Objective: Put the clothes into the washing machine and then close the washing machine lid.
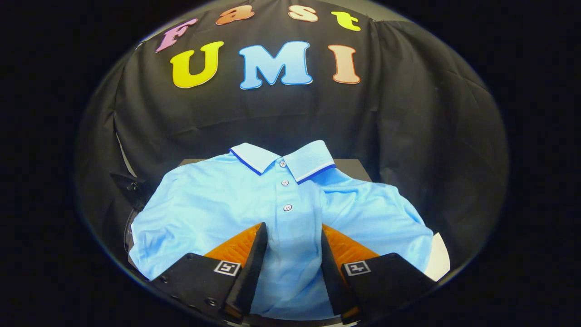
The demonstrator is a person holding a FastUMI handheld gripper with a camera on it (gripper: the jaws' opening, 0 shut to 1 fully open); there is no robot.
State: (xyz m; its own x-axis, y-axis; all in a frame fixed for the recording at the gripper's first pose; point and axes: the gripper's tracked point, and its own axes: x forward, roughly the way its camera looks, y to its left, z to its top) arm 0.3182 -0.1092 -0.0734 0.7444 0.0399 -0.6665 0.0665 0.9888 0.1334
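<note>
- Here, the claw (293,236) hangs over the shirt (218,213), fingers spread wide, holding nothing.
- The shirt lies flat with its button strip between them.
- Beyond, its collar (281,160) nears the table (352,168) edge.
- Risk: pinching one thin layer lets it slip.

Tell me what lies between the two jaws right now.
In the gripper view, the open gripper straddles the light blue polo shirt; its button placket runs between the jaws, lowest button just ahead.
</note>
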